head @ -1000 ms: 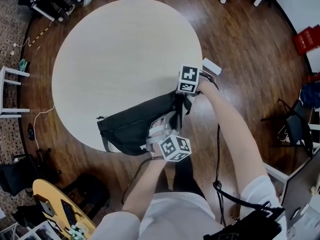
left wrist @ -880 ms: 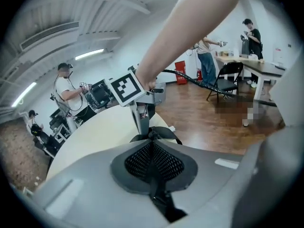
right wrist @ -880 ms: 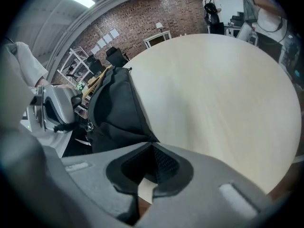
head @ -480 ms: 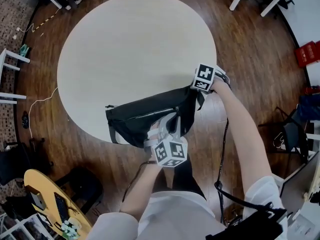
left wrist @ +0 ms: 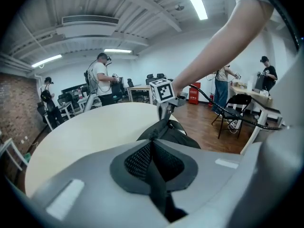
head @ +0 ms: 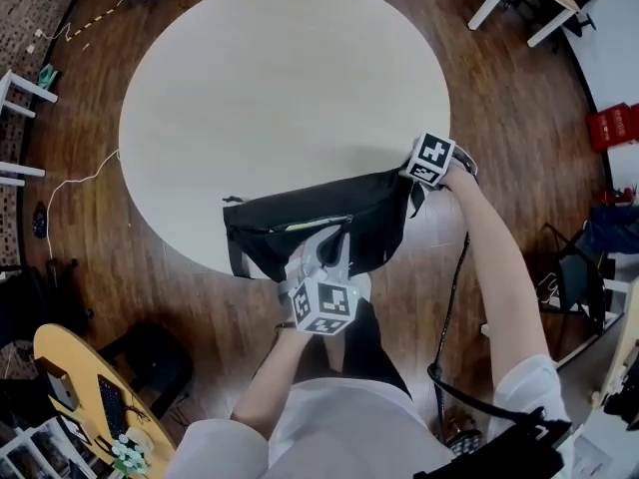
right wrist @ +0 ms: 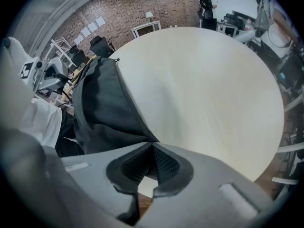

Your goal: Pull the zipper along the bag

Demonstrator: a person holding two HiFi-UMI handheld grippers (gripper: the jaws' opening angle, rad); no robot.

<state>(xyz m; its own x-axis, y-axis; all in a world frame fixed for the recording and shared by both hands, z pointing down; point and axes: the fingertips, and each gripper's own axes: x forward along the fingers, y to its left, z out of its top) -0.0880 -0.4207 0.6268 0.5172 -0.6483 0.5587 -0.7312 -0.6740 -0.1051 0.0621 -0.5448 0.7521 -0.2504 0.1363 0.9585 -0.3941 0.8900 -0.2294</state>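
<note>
A black bag [head: 319, 230] lies at the near edge of the round pale table [head: 270, 88], partly hanging over it. My left gripper [head: 332, 242] is at the middle of the bag's top, shut on the black zipper pull [left wrist: 159, 186], which runs back between the pads. A pale slit [head: 310, 225] shows along the zipper line to the left of it. My right gripper [head: 416, 181] is shut on the bag's right end, with the fabric corner [right wrist: 142, 134] pinched between its jaws. From the left gripper view the bag [left wrist: 171, 129] stretches toward the right gripper [left wrist: 164, 115].
Wooden floor surrounds the table. A yellow desk [head: 85, 387] with clutter stands at the lower left, a red crate [head: 614, 123] at the right. Several people [left wrist: 100, 77] stand among desks and chairs [left wrist: 235, 108] farther off.
My left gripper has slid leftward along the bag's top, away from the right gripper, and a pale slit has appeared along the zipper line. The right gripper kept its hold on the bag's end.
</note>
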